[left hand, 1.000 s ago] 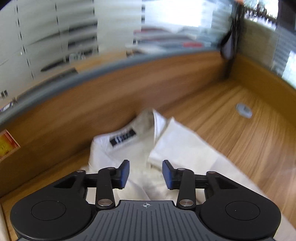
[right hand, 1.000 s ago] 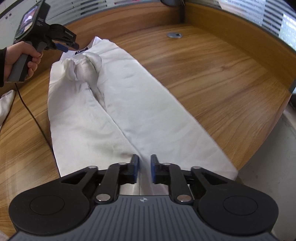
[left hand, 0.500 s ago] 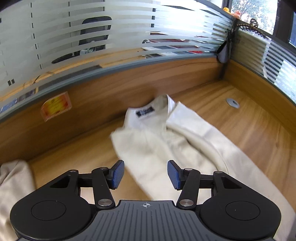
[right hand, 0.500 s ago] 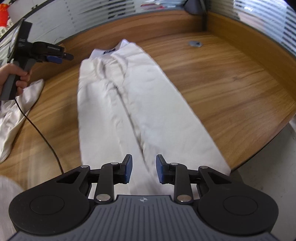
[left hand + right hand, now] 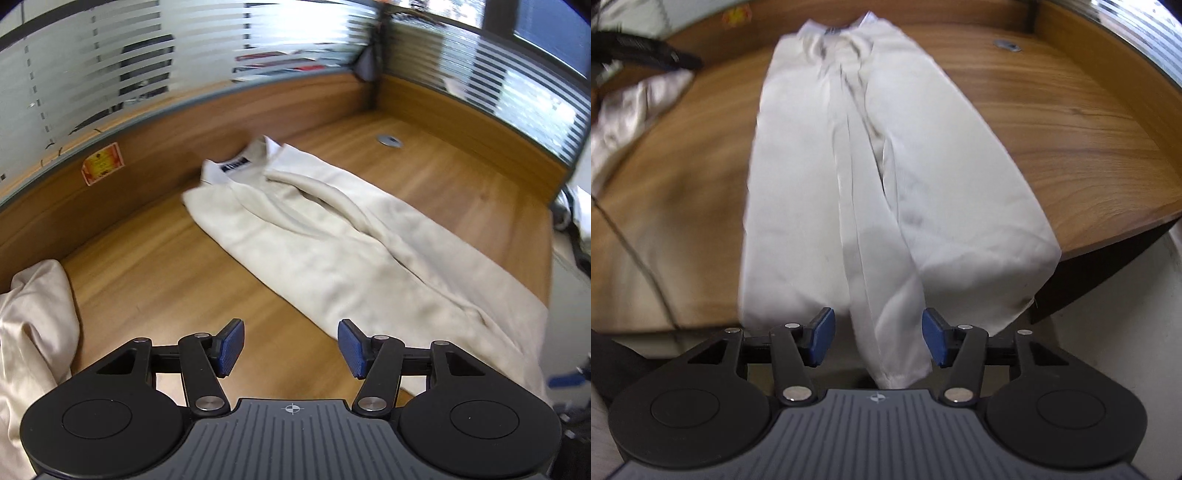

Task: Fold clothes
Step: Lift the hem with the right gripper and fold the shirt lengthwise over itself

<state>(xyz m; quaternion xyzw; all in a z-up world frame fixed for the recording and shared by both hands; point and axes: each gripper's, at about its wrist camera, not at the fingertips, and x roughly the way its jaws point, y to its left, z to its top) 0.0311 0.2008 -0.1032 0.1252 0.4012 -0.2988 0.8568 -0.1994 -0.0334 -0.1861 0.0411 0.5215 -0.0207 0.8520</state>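
Trousers (image 5: 820,177) lie flat lengthwise, hems over table (image 5: 1071,122) edge for folding; both grippers (left (image 5: 290,347), right (image 5: 878,336)) opening w/ fingers empty.

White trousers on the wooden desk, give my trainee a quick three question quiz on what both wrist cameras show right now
1. True or false: the white trousers lie with legs stretched toward the desk's near edge.
2. What lies at the desk's left end?
A. beige garment
B. folded towel
C. shoebox
3. Fill in: between the right gripper's opening jaws hangs a trouser ____.

Key: 1 true; 2 A; 3 leg. The left gripper is opening over bare wood.
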